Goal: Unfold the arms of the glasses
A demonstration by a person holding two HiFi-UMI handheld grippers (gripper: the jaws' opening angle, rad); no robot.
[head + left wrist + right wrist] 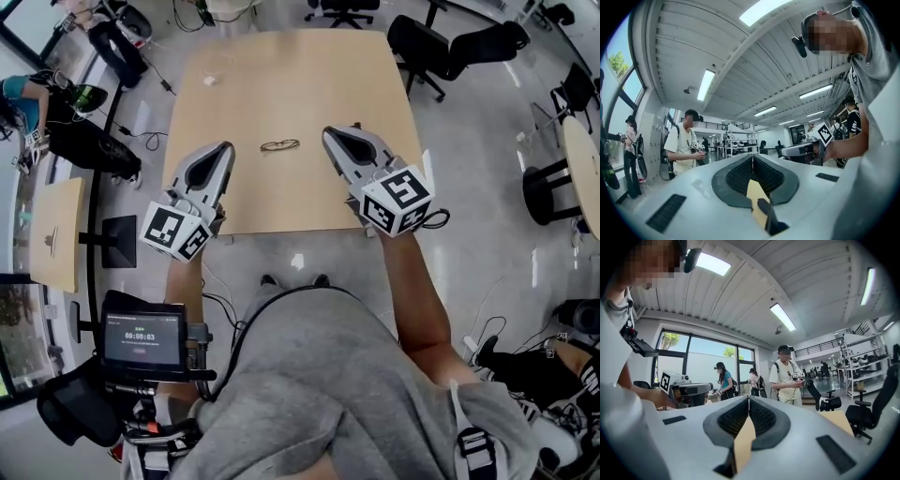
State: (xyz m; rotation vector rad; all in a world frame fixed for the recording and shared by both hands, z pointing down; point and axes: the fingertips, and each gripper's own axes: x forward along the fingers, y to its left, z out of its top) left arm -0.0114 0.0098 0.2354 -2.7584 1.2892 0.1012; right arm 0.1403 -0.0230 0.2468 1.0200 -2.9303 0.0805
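Thin dark-framed glasses [279, 144] lie folded on the light wooden table [291, 84], near its front half. My left gripper [228, 146] hovers just left of them with its jaws pressed together and nothing between them. My right gripper [328, 132] sits just right of the glasses, also shut and empty. In the left gripper view the jaws [752, 157] meet at their tips and the right gripper [806, 150] shows beyond; the glasses are hidden there. In the right gripper view the jaws [749, 398] are closed, with the left gripper [686, 391] off to the left.
A small pale object [210, 81] rests at the table's far left corner. Black office chairs [450, 47] stand to the right, a small side table [56, 234] to the left. A screen with a timer [142, 340] sits by my left hip. People stand in the background [787, 376].
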